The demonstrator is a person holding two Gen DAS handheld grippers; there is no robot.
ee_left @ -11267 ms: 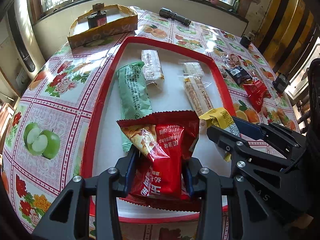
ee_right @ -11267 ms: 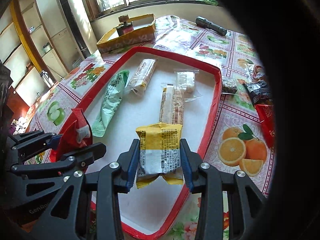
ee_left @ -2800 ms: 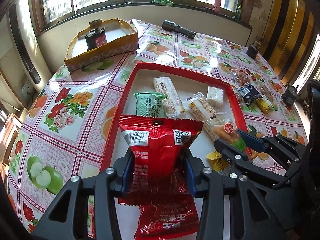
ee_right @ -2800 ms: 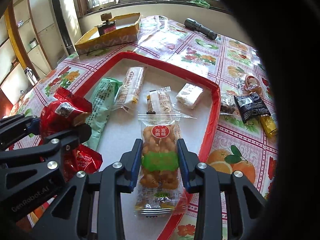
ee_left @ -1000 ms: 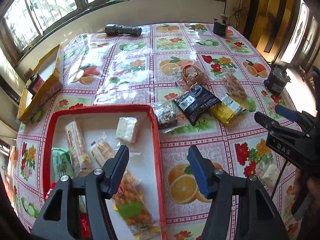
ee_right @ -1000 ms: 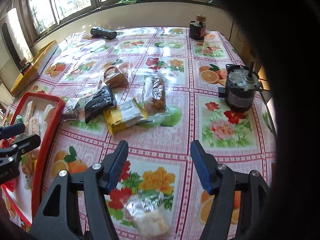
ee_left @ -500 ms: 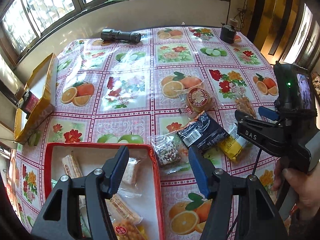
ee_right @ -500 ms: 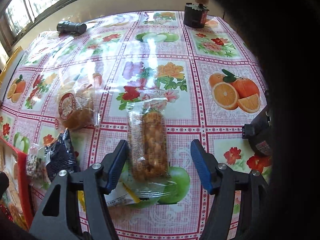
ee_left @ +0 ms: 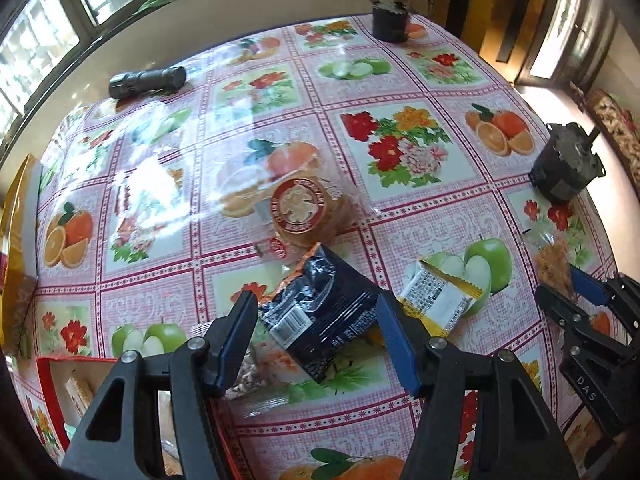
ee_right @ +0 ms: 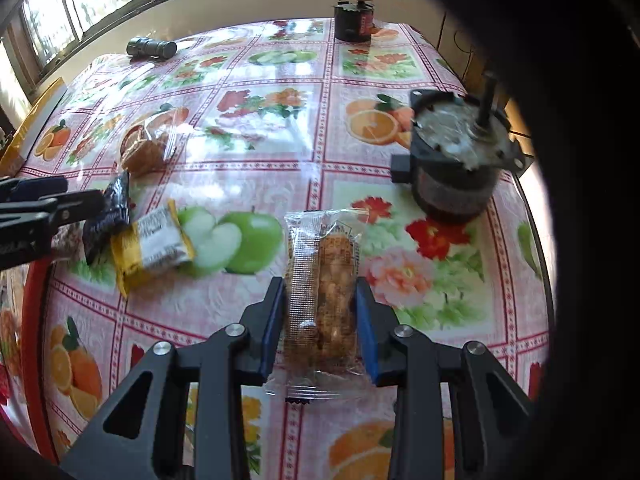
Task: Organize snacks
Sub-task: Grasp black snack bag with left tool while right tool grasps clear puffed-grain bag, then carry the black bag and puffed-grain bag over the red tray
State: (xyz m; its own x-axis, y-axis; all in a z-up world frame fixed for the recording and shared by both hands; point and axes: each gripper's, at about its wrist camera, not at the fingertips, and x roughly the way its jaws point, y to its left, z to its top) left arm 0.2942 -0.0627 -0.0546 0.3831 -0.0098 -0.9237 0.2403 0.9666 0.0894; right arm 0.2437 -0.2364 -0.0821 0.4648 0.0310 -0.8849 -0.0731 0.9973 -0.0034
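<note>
A clear-wrapped snack bar (ee_right: 322, 280) of golden, crunchy pieces lies on the flowered tablecloth (ee_right: 280, 168), its long sides pressed between the blue pads of the right gripper (ee_right: 320, 316), which is clenched on it. Just to its left sits a yellow packet (ee_right: 150, 242) beside a printed green apple, and farther left a black packet (ee_right: 108, 216) (seen edge-on from this side).

In the left wrist view the same black packet (ee_left: 320, 314) lies between the spread fingers of the left gripper (ee_left: 316, 338), whose jaws stand wide and released, pads on either side of the wrapper with a gap showing on both. The yellow packet (ee_left: 438, 302) rests just right of it, touching its corner, and a round cake in clear wrap (ee_left: 302, 210) lies just beyond on the far side. A small clear bag of mixed bits (ee_left: 250, 368) pokes out beneath the left finger.

A red tray (ee_left: 52, 396) holding wrapped bars shows at the near left corner. At the table's far edge lie a black flashlight (ee_left: 148, 80) and a dark jar (ee_left: 390, 22); a grey motor (ee_right: 456, 164) stands near the right edge, and a yellow box (ee_left: 16, 220) at the far left.
</note>
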